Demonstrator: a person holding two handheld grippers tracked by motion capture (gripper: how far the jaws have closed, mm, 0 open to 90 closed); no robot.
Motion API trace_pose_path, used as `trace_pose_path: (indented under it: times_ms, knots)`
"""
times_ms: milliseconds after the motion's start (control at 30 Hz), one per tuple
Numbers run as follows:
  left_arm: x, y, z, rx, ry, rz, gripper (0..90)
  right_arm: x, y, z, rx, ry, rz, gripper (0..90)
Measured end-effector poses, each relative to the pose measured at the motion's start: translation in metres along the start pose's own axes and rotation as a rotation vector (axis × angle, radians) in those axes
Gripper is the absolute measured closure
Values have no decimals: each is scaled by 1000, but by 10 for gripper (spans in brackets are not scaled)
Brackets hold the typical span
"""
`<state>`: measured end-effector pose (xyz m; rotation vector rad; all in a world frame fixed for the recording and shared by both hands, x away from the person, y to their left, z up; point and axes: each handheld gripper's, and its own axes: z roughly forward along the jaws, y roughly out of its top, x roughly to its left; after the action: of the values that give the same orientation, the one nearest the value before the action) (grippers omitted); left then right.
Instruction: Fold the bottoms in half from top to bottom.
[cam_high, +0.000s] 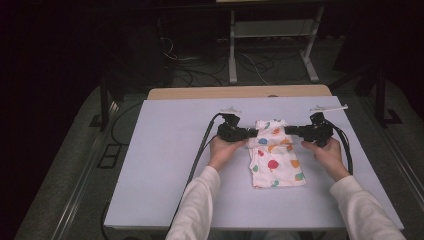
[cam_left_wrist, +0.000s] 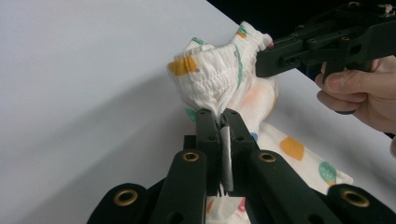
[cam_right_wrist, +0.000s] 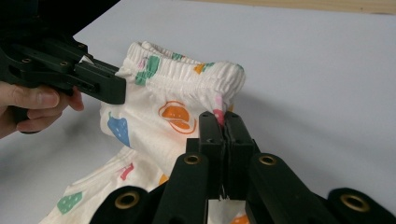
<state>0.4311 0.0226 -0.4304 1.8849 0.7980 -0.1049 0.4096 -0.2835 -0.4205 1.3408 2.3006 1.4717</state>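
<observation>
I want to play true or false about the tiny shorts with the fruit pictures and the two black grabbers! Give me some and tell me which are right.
1. Both grabbers pinch the shorts at the stretchy waistband. True: the left gripper and the right gripper are each shut on one end of it.
2. The shorts are plain blue. False: they are white with colourful fruit prints.
3. The waistband end is lifted off the table. True: both gripper views show it held up, with the legs trailing on the surface.
4. The table top is bright red. False: it is pale, a light bluish white.
5. The person has bare arms. False: light long sleeves cover both forearms.
</observation>
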Motion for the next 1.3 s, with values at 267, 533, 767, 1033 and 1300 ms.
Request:
trace_pose_path:
  times_ms: [267,533,767,1033,1300]
  knots:
    - [-5,-7,-2,4,-13,2,870,5,-7,-4,7,1,-5,868]
    - [-11,-13,-4,17,-20,7,870,10,-14,-6,19,3,-16,868]
    - [-17,-15,-5,36,-32,16,870,12,-17,-9,32,12,-16,867]
    - [-25,-16,-4,50,-35,39,870,13,-22,-15,37,13,-21,868]
    - [-27,-19,-2,59,-44,48,870,13,-27,-20,44,23,-13,867]
